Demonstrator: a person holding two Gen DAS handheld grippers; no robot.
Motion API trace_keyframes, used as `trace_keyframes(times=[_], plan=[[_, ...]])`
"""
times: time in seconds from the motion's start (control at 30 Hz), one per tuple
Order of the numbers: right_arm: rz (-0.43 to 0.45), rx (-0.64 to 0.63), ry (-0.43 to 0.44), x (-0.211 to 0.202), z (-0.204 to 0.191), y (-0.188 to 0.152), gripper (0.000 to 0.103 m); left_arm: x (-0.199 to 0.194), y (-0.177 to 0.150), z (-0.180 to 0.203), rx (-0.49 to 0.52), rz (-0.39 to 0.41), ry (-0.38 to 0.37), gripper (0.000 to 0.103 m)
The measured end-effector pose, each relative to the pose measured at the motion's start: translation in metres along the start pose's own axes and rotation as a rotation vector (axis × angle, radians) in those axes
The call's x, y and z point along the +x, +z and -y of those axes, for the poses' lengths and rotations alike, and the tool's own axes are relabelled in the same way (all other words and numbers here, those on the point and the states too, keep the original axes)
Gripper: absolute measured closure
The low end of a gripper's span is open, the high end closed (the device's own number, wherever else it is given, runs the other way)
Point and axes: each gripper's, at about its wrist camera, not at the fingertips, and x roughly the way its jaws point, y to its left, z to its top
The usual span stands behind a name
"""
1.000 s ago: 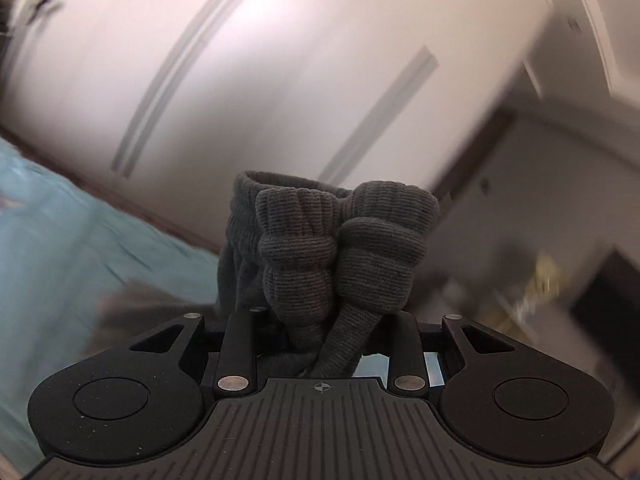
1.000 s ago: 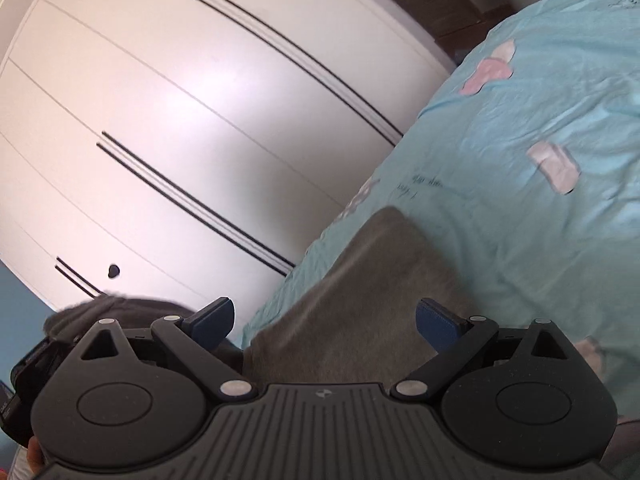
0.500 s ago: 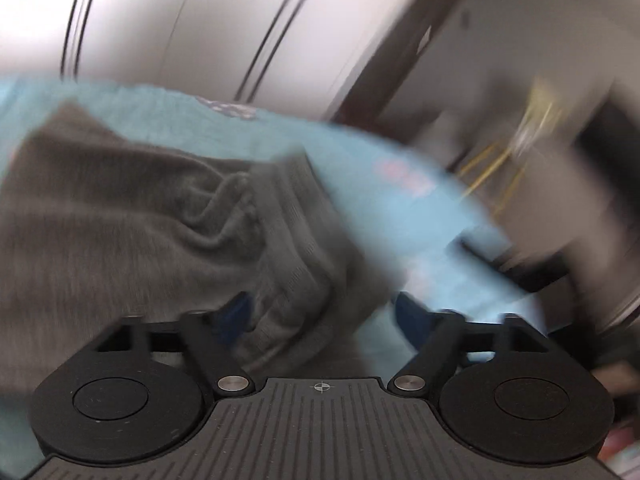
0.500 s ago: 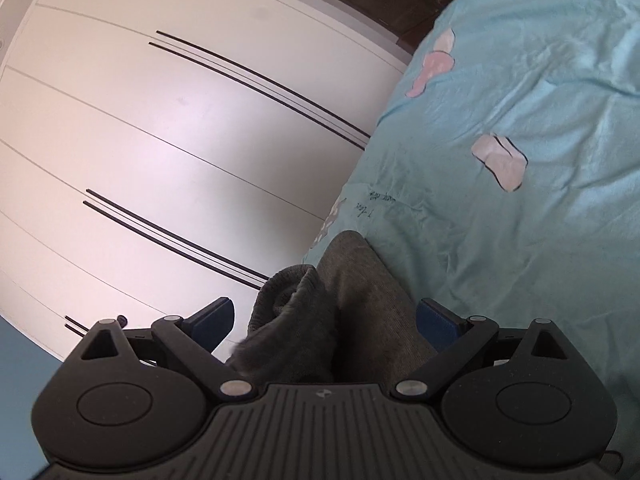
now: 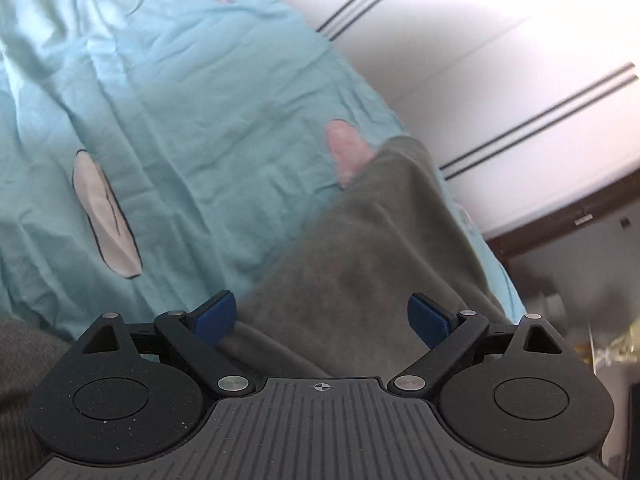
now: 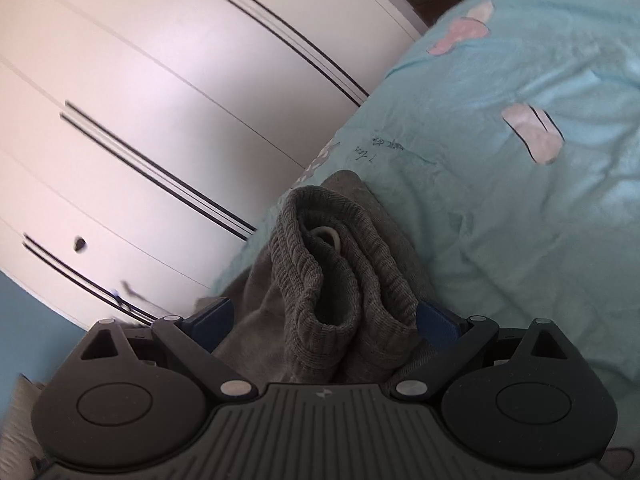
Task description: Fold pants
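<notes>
Dark grey pants [image 5: 372,256] lie on the light blue bedsheet [image 5: 168,128], one smooth leg running away from me in the left wrist view. My left gripper [image 5: 322,318] is open, jaws spread wide above that leg, holding nothing. In the right wrist view the ribbed waistband [image 6: 320,264] is bunched and folded over, with a pale drawstring loop [image 6: 330,236] inside. My right gripper [image 6: 324,320] is open, its blue pads either side of the bunched waistband.
White wardrobe doors [image 6: 160,100] with dark grooves stand along the bed's edge, also in the left wrist view [image 5: 500,52]. The sheet [image 6: 520,184] has pink and white patches. A dark doorframe [image 5: 560,220] and blurred floor clutter lie to the right.
My left gripper was shut on the waistband, then opened and let it drop onto the bed; it now looks down over a leg. The waistband now lies between my right gripper's open jaws.
</notes>
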Motion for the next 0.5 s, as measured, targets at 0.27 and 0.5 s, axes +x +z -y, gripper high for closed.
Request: trace_keyframes(times=[0.27,0.5], plan=[[-0.077,-0.203,-0.123,0.038,-0.029,0.002,0.01,-0.002,0.001,-0.013,-0.007,-0.011,-0.036,0.006],[-0.103,-0.02,-0.095,0.059,-0.022,0.028,0.006,-0.001,-0.002,-0.01,0.005,-0.022,-0.023,0.006]])
